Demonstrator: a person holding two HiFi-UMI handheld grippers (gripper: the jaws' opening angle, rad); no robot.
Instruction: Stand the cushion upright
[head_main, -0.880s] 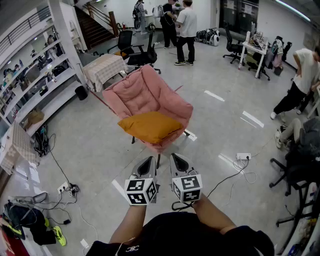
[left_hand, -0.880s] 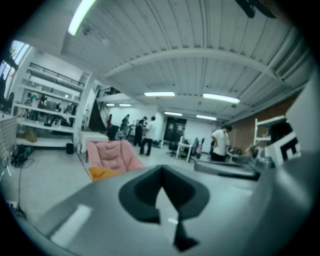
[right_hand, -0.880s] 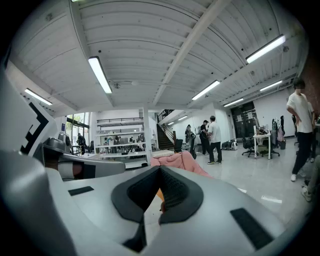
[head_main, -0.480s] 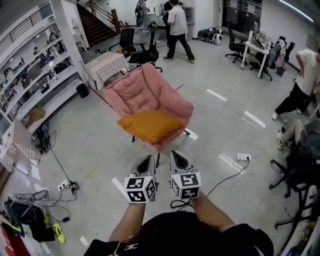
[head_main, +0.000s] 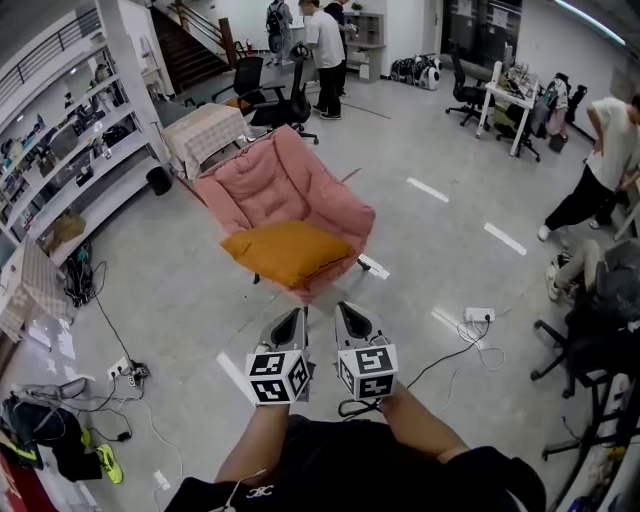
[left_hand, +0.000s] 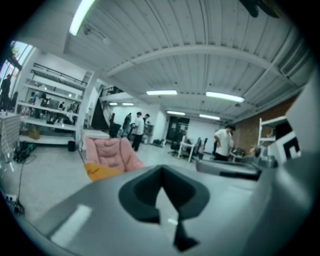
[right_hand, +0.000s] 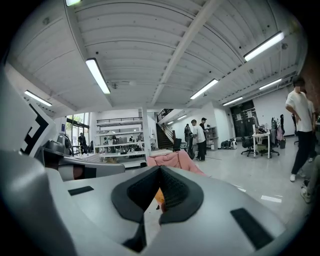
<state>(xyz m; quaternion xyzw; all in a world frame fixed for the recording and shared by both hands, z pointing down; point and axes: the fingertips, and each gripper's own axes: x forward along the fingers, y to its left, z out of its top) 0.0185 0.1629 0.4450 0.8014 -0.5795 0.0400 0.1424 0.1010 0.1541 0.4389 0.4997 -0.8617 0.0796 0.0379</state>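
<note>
An orange cushion (head_main: 283, 251) lies flat on the seat of a pink padded chair (head_main: 276, 183) on the floor ahead of me. My left gripper (head_main: 293, 322) and right gripper (head_main: 348, 313) are held side by side in front of my body, short of the chair's front edge and touching nothing. Both have their jaws together with nothing between them. In the left gripper view, the cushion (left_hand: 100, 171) and chair (left_hand: 109, 152) show to the left of the left gripper (left_hand: 161, 171). In the right gripper view, the chair (right_hand: 172, 160) rises just beyond the right gripper (right_hand: 160, 171).
A table with a checked cloth (head_main: 206, 133) and black office chairs (head_main: 283, 103) stand behind the pink chair. Shelving (head_main: 70, 150) lines the left wall. Cables and a power strip (head_main: 478, 315) lie on the floor to the right, more cables (head_main: 125, 372) to the left. People stand at the back (head_main: 325, 45) and right (head_main: 600, 160).
The chair and cushion have shifted slightly left and up in the head view. A person at the back has walked left. Both grippers stay shut, side by side.
</note>
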